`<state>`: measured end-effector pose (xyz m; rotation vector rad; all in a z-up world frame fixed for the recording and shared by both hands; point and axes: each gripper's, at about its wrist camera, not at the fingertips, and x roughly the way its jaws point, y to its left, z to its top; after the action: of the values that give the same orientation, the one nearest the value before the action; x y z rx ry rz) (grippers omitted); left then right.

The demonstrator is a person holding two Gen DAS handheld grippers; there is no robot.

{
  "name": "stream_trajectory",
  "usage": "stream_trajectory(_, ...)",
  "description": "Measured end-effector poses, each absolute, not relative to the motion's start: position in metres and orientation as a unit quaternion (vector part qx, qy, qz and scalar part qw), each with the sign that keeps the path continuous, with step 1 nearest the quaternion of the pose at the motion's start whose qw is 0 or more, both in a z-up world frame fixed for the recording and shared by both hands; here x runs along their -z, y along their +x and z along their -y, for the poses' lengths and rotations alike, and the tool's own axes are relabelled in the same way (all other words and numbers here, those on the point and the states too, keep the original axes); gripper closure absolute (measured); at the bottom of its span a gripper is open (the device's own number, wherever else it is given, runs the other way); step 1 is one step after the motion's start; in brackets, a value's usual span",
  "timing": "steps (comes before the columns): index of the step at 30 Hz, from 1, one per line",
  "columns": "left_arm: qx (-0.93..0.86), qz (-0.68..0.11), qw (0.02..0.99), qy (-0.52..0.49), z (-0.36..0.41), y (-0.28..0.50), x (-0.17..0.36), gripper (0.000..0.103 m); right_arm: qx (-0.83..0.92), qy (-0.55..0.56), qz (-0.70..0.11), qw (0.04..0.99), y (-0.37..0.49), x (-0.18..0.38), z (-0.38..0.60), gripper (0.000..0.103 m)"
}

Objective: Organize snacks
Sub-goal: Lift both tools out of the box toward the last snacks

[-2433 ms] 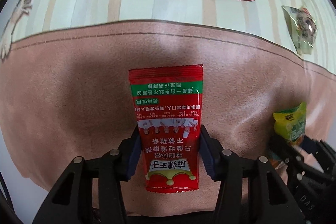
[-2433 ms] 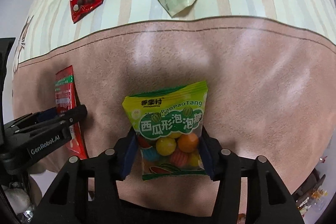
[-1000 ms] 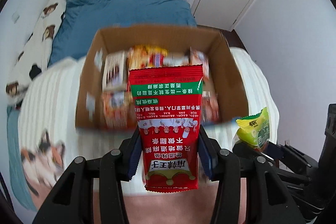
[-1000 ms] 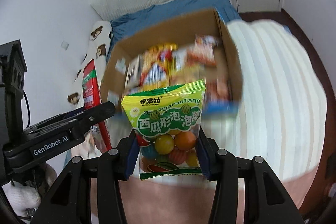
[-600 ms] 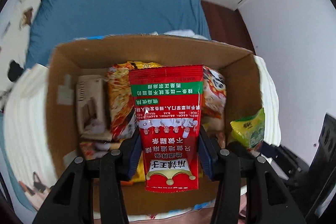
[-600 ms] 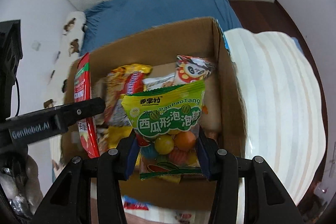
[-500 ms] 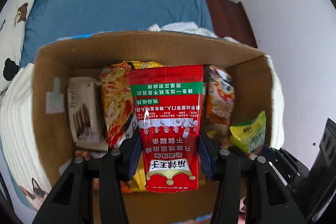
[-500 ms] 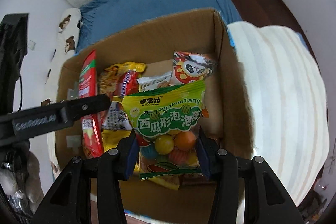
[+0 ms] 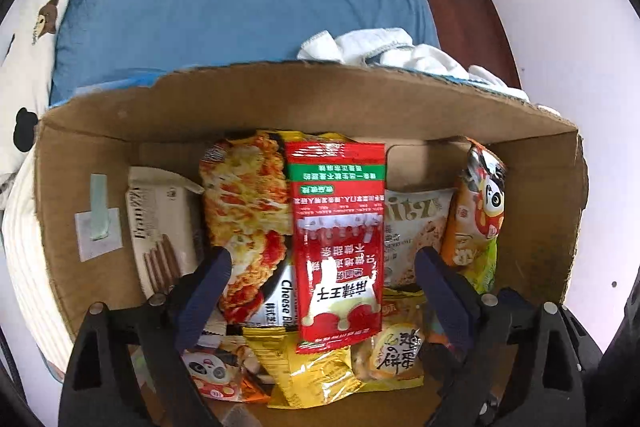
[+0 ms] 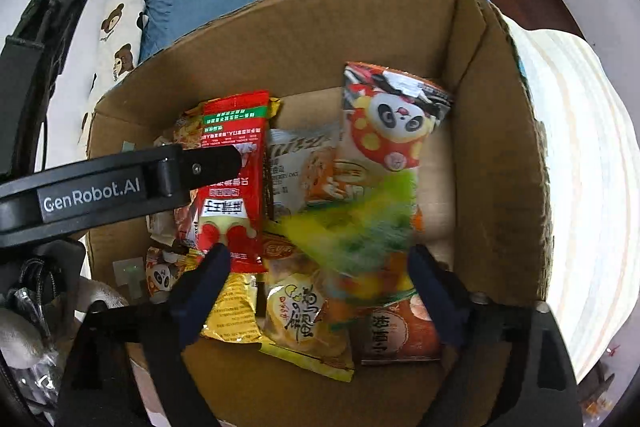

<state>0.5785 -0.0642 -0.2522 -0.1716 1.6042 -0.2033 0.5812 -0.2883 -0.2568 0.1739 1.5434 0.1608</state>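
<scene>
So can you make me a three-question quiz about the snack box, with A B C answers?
1. Where is the red packet?
A. inside the cardboard box, above the other snacks
B. on the blue blanket
C. on the floor

2. What animal is on the orange bag by the box's right wall?
A. a cat
B. a panda
C. a rabbit

3. What are the left tongs doing to the red packet?
A. squeezing it tightly
B. opening, with the pads clear of its sides
C. hanging far away from it

Answers: 1 A, box walls surround it and snacks show behind it. 2 B, a black-and-white panda face is printed on it. 3 B, a gap shows on each side of the packet.
</scene>
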Motion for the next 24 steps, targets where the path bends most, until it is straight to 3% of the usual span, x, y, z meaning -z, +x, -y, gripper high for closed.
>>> stream_trajectory(12, 0.091, -0.681, 0.721, -0.088, 0.035, 0.534, 0.208, 0.009, -0.061, 0.074, -0.677, 0.73, 0.563, 0.226, 0.29, 0.008)
stream_trajectory(24, 0.048, -0.593, 0.802, -0.052, 0.015, 0.47, 0.15, 0.009, -0.055, 0.033, -0.628, 0.776, 0.512, 0.176, 0.287, 0.004)
